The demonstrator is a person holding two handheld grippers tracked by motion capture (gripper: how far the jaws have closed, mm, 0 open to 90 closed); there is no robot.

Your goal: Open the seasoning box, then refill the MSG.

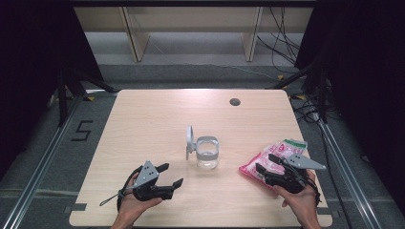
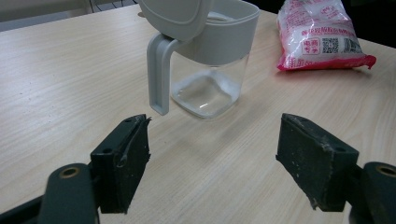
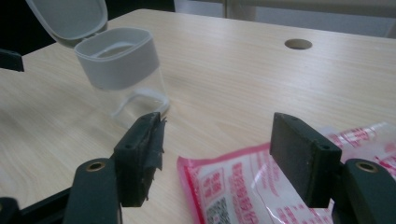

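Matt light wood-grain table [image 1: 143,119], clear glossy jar [image 1: 207,160] with matt grey plastic lid [image 1: 189,139], shiny crinkled pink plastic packet [image 1: 272,160]

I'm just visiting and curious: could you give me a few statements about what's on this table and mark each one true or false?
1. The clear jar has its grey lid flipped open. True.
2. The pink packet lies left of the jar. False: it lies to the jar's right, under the right gripper.
3. The left gripper grips the jar's handle. False: its jaws are open, short of the jar.
4. The right gripper's jaws are open over the packet. True.
5. The jar is full to the brim. False: it looks nearly empty.
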